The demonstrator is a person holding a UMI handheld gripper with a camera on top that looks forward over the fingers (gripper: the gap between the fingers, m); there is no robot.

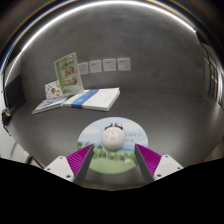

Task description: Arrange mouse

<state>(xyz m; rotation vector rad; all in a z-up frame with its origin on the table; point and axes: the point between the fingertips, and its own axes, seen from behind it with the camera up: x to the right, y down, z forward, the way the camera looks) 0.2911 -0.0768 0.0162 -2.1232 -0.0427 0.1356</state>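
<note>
The claw (112, 158) hangs low over the table (150, 110), its two purple-padded fingers (80, 158) spread well apart, gripping nothing. Just ahead of the tips, and roughly on the line between them, sits the mouse (112, 137), a small white one with a dark mark on its top, resting on a round mouse mat (112, 135) printed in green and pale blue. It lies on the mat by its own weight, with clear gaps to either finger. The fingers look lined up to either side of it, which I take as the setup for a straight push forward and a pinch on its flanks.

Further back on the table lies a stack of books (92, 98) with white and blue covers, and a leaflet (68, 72) with green print stands propped upright behind them (a display piece, I would guess, since it faces the front). On the wall beyond hangs a row of small paper sheets (103, 66).

There is print on the leaflet and the sheets, but none of it is legible from here, and no brand shows on the mouse.
</note>
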